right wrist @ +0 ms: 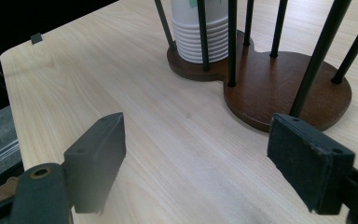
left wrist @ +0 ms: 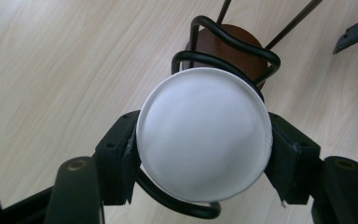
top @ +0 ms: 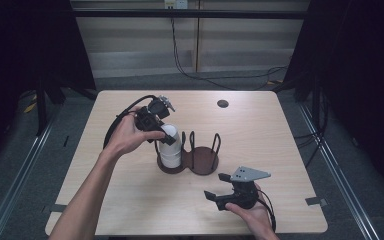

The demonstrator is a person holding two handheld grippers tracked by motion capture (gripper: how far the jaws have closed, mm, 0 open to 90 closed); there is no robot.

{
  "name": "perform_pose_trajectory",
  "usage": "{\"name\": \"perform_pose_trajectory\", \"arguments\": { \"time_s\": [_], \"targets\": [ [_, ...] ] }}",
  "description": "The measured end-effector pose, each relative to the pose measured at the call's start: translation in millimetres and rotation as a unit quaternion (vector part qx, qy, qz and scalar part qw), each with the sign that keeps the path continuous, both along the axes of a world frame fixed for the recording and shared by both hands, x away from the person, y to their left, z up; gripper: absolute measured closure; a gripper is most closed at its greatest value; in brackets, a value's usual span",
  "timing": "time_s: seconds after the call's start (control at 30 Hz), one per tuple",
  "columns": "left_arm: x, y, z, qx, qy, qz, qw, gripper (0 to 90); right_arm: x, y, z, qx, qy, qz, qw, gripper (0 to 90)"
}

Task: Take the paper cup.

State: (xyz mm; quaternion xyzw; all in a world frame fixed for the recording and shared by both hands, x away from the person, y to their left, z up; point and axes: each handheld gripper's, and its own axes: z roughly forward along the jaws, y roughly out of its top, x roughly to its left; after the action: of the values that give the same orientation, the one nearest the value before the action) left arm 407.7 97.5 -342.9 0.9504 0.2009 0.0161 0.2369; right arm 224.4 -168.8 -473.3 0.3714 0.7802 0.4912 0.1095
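A stack of upside-down white paper cups (top: 170, 150) stands in the left slot of a two-slot holder with a brown wooden base (top: 203, 163) and black wire rods. My left gripper (top: 165, 135) reaches down from the upper left and is shut on the top white cup (left wrist: 204, 133), one jaw pressing each side of it. The holder's empty right slot (left wrist: 228, 46) lies just beyond the cup. My right gripper (top: 215, 186) is open near the table's front edge, apart from the holder. Ahead of its jaws are the ribbed cup stack (right wrist: 200, 32) and the brown base (right wrist: 279, 88).
The light wooden table (top: 260, 130) has a small dark round hole (top: 222, 103) near its back edge. Black curtains and cables surround the table. A bare stretch of tabletop (right wrist: 177, 140) lies between the right gripper's jaws.
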Motion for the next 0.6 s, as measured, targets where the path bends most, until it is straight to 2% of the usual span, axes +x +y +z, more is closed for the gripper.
{"name": "perform_pose_trajectory", "arguments": {
  "time_s": [0.13,0.23,0.27,0.33,0.4,0.47,0.57,0.6],
  "targets": [
    [-0.1,2.8,3.0,0.000,0.001,-0.007,1.0000,35.8,0.1,-0.1,-0.1,0.000,0.001,-0.001,1.0000,18.7],
    [-1.5,3.3,5.6,-0.001,-0.002,-0.003,1.0000,35.8,0.5,0.0,-0.3,0.000,0.001,-0.001,1.0000,18.7],
    [-1.9,3.7,6.2,-0.009,-0.002,0.000,1.0000,35.8,0.6,0.1,-0.4,0.000,0.001,-0.001,1.0000,18.7],
    [-1.1,5.3,8.4,-0.008,-0.002,-0.005,1.0000,35.8,0.5,0.1,-0.3,0.000,0.001,-0.001,1.0000,18.7],
    [-0.9,8.8,10.2,-0.022,0.004,0.002,0.9997,35.7,0.4,0.1,-0.3,0.000,0.001,-0.001,1.0000,18.7],
    [-1.8,9.6,11.2,-0.017,0.000,0.001,0.9998,35.8,0.4,0.2,-0.3,0.000,0.001,0.000,1.0000,18.7],
    [-3.1,10.0,13.5,-0.026,0.000,-0.002,0.9997,35.8,0.5,0.7,-0.5,0.000,0.002,-0.001,1.0000,18.7],
    [-3.5,10.4,14.0,-0.030,-0.005,-0.001,0.9995,35.8,0.8,0.7,-0.6,0.001,0.002,0.000,1.0000,18.7]
  ]
}}
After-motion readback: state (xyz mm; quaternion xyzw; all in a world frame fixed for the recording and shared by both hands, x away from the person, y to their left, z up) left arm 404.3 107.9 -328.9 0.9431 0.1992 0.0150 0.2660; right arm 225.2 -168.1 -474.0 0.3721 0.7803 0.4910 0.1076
